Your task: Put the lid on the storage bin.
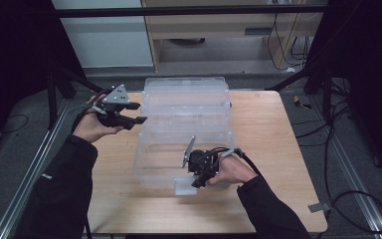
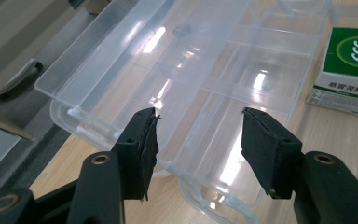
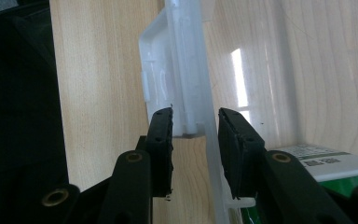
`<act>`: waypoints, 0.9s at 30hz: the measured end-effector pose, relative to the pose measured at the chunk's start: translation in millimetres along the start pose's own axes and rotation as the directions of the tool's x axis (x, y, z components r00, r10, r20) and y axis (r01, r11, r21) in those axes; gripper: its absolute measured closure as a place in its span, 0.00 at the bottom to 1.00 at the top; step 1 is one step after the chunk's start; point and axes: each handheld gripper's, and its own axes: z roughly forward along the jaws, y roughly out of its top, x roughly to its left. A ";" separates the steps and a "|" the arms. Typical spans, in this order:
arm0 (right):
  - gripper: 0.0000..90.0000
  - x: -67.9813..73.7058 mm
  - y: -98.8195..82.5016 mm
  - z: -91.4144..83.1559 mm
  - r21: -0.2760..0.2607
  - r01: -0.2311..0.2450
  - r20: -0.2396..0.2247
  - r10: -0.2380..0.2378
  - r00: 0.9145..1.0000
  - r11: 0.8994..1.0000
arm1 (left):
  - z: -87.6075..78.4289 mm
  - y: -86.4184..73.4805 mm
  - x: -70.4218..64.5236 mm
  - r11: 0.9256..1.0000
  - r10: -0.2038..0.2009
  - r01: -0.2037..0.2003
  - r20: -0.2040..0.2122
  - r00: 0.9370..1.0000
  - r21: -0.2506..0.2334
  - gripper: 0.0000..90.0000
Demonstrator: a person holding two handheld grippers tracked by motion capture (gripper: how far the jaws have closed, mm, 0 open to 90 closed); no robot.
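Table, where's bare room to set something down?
The wooden table is bare between the clear plastic box and its right edge, and along the near edge under the left sleeve. It is crowded at the box's near wall, where the right gripper straddles the latch.

We see the green box [image 2: 346, 70] cut off by frame edge, small print unreadable. In right gripper view, box front wall [image 3: 200, 93] hides whether pads press it.
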 end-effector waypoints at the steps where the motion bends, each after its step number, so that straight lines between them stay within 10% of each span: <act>1: 0.74 0.8 0.2 0.0 -0.002 -0.006 0.002 0.006 1.000 1.000 | 1.5 2.0 -0.3 1.000 0.014 -0.014 0.005 1.000 0.007 0.50; 27: 0.74 0.2 0.9 0.0 0.004 0.008 -0.001 -0.008 1.000 1.000 | 35.8 40.4 14.9 0.964 0.217 -0.227 0.082 0.973 0.137 0.55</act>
